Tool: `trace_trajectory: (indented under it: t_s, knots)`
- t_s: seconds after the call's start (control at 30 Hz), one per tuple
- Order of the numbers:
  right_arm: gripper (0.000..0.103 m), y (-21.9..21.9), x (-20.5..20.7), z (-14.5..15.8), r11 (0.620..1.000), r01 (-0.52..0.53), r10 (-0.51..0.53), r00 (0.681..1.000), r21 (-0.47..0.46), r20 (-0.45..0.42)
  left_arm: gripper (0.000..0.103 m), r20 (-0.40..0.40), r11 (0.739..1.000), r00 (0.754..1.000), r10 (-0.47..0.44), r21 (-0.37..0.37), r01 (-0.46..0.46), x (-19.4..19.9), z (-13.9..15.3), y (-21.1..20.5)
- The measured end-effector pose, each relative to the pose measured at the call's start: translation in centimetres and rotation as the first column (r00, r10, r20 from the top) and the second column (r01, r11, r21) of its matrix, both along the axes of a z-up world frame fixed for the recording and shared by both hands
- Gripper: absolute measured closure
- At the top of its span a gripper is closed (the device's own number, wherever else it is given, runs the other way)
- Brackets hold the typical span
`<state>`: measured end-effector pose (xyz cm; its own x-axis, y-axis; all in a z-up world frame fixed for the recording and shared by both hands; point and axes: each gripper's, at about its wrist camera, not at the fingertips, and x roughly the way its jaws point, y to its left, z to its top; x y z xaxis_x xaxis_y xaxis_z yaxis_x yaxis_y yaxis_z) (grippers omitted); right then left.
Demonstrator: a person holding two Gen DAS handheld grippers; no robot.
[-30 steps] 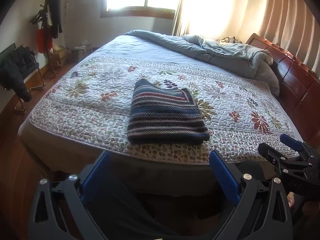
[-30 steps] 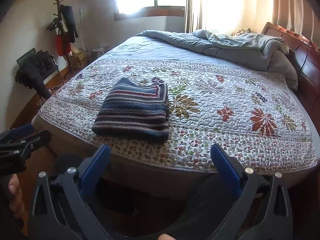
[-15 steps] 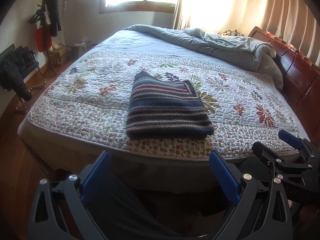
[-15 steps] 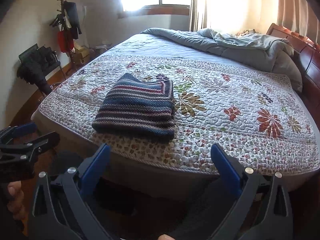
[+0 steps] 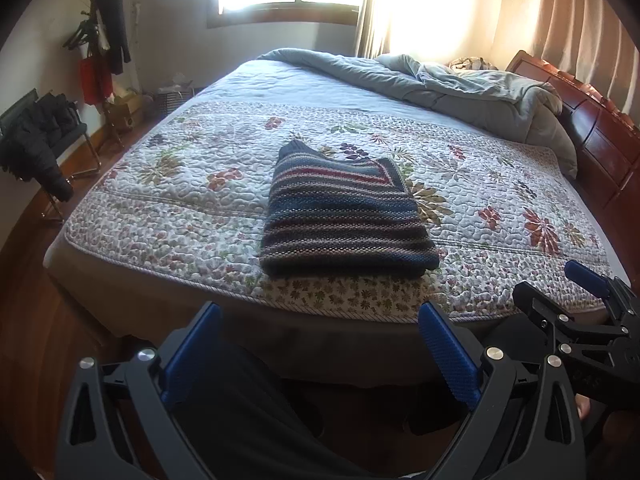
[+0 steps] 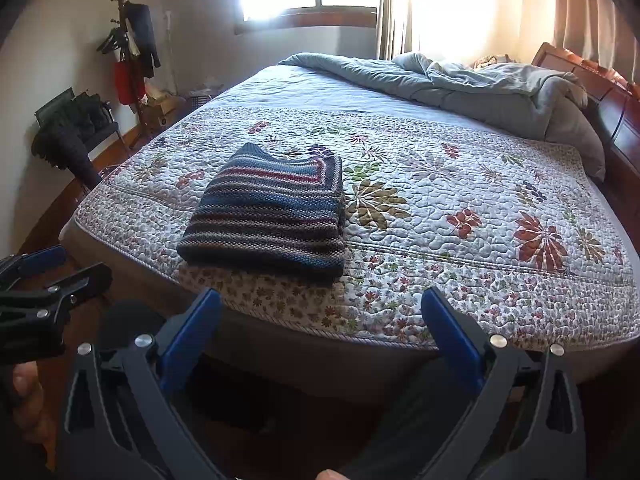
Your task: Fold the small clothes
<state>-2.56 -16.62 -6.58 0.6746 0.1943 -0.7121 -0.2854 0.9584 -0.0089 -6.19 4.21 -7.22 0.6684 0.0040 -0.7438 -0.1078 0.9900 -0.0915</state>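
Your striped knitted sweater (image 5: 346, 216) in blue, red and grey lies folded into a neat rectangle on the floral quilted bedspread (image 5: 500, 200), close to the bed's near edge; your left gripper (image 5: 320, 344) hangs below that edge with its blue-padded fingers spread wide and empty; your right gripper (image 6: 320, 332) is likewise spread apart, holding nothing, off the bed; a rumpled grey duvet (image 6: 460, 84) sits bunched by the wooden headboard (image 5: 592, 128).
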Motion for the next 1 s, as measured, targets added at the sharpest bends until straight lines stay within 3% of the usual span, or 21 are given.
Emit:
trace_trajectory:
  t_s: [0.33,1.0]
  knots:
    - [0.003,0.3,0.0,0.1,1.0,0.002,-0.002,1.0,0.001,0.0,0.004,0.026,0.999,1.0,0.009,0.04,-0.01,-0.4,0.6,0.0]
    - [0.003,0.6,-0.7,0.5,1.0,-0.006,0.006,1.0,0.007,0.014,0.004,0.053,0.998,0.998,0.023,0.051,-0.025,-1.6,1.7,0.0]
